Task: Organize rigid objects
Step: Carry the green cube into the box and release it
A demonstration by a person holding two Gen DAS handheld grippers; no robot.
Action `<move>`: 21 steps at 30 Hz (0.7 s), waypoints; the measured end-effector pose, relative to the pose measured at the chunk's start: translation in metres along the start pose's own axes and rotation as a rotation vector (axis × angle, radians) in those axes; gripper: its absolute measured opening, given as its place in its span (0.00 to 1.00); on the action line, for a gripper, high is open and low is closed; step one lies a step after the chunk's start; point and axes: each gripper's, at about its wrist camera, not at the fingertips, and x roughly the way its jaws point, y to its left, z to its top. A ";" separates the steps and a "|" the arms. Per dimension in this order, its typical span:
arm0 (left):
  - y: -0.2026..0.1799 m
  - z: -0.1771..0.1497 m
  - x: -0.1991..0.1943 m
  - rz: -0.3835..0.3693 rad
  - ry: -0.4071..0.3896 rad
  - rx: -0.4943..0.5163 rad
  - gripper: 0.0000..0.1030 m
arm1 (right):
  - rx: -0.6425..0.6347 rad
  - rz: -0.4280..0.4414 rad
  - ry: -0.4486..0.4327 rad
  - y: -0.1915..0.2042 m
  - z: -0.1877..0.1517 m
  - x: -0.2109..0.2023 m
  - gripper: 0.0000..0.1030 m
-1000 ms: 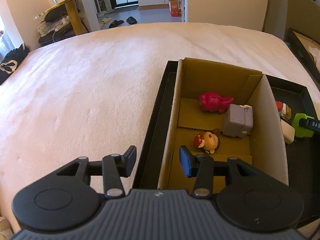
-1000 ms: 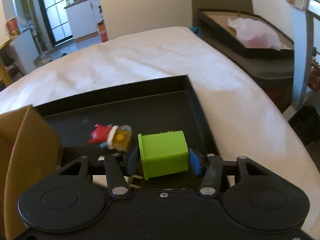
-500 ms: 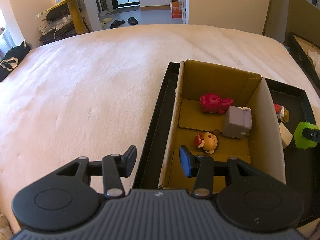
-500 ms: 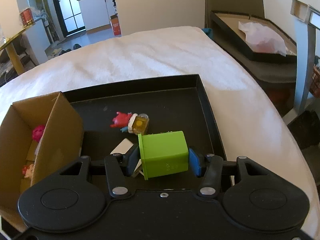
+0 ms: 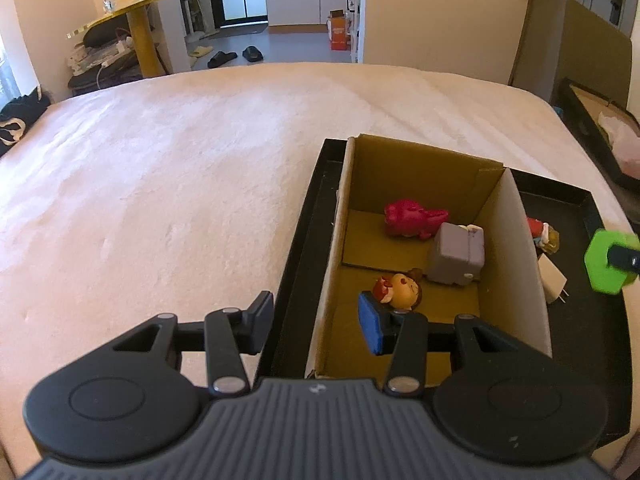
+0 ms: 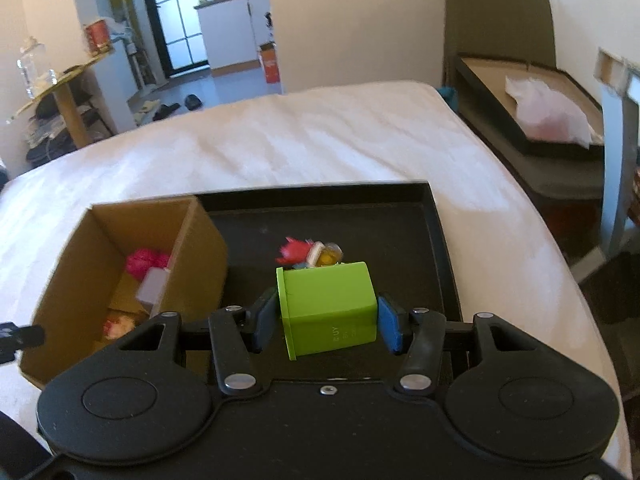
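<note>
Green plastic fills the right claw (image 6: 326,322): its pads are clamped on the sides of the green block (image 6: 328,310), held clear above the black tray (image 6: 434,240). The cardboard box (image 6: 200,256), its likely destination, lies to the claw's left with its open top facing up; its near wall is the edge to clear, so the block probably needs height before crossing. The left claw (image 5: 316,322) hangs apart and empty over the box's near left wall. Inside lie a pink toy (image 5: 412,218), a grey block (image 5: 456,254) and a small doll (image 5: 400,290); the near right corner looks free.
</note>
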 end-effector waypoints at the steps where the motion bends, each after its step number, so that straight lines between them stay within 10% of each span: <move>1: 0.001 0.000 0.000 -0.007 0.000 -0.004 0.43 | -0.004 0.006 -0.008 0.003 0.003 -0.003 0.49; 10: 0.006 -0.001 0.006 -0.048 0.023 -0.017 0.39 | -0.080 0.087 -0.064 0.053 0.031 -0.019 0.49; 21: 0.014 -0.002 0.022 -0.095 0.104 -0.038 0.10 | -0.121 0.157 0.003 0.102 0.032 -0.001 0.49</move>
